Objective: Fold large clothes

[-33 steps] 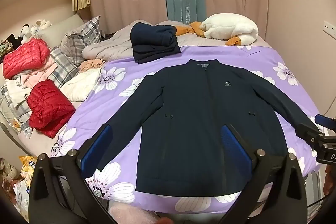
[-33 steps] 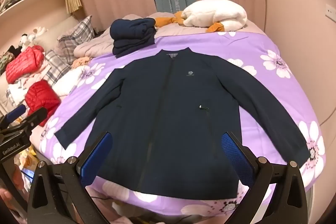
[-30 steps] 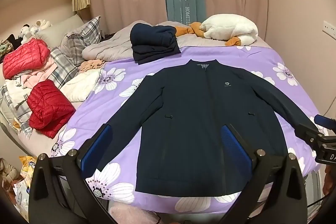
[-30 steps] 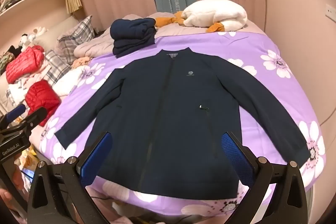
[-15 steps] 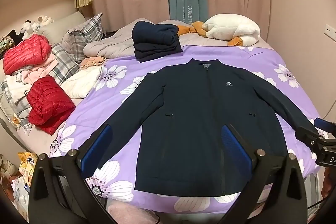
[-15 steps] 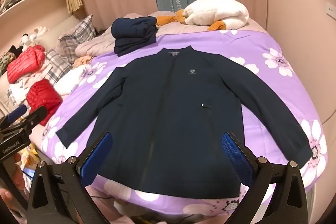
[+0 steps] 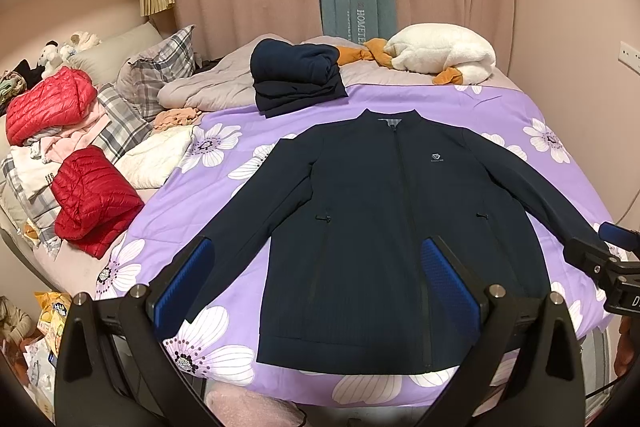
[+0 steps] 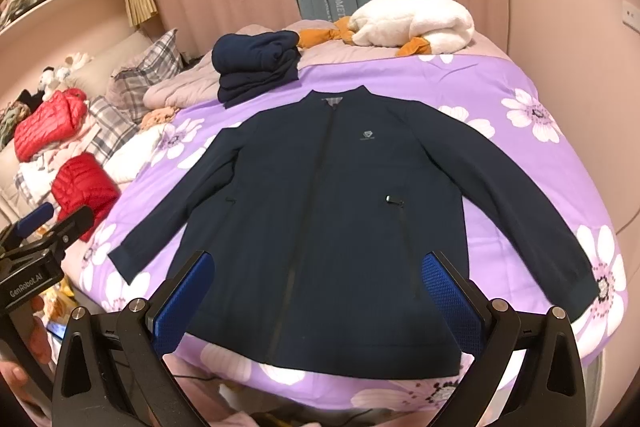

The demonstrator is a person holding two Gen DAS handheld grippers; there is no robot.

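Observation:
A dark navy zip jacket [image 7: 384, 227] [image 8: 336, 211] lies flat and face up on the purple flowered bedspread [image 7: 208, 195] [image 8: 512, 99], both sleeves spread outward, hem toward me. My left gripper [image 7: 316, 279] hovers open above the hem, holding nothing. My right gripper [image 8: 318, 287] is also open and empty, above the hem's near edge. The right gripper's body shows at the right rim of the left wrist view, near the right cuff. The left gripper's body, held by a hand, shows at the left rim of the right wrist view.
A folded stack of navy clothes [image 7: 296, 79] [image 8: 256, 67] sits past the collar. A white plush pillow [image 7: 440, 55] lies at the back right. Red puffer jackets [image 7: 92, 203], plaid pillows [image 7: 156, 75] and loose laundry crowd the bed's left side. Curtains and a wall stand behind.
Both cameras have drawn slightly closer and lifted a little over the jacket. The jacket lies as before, and both grippers stay open.

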